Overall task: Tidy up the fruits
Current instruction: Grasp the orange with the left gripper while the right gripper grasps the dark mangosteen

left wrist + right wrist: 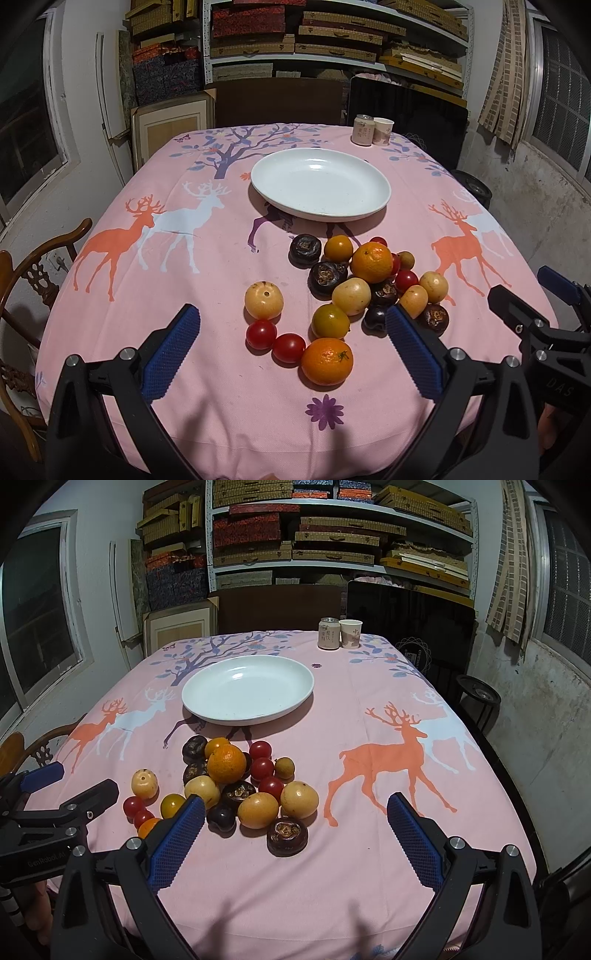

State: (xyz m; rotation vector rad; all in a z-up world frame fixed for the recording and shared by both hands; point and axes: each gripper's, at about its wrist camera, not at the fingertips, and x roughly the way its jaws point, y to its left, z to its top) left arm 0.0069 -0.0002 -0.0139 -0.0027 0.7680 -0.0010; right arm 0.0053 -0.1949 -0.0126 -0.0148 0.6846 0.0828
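Fruits, mixed, round, heaped (354, 291) on pink deer-print worktop (184, 369); none plated.
Both claws, left (291, 354) and right (295, 834), gape empty; heap just ahead, white shallow ceramic plate (369, 210) beyond, probably awaiting fruit.

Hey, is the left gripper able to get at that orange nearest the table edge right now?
Probably yes. The left gripper is open, and the orange lies between its fingers with bare cloth in front; only a cherry tomato touches its left side.
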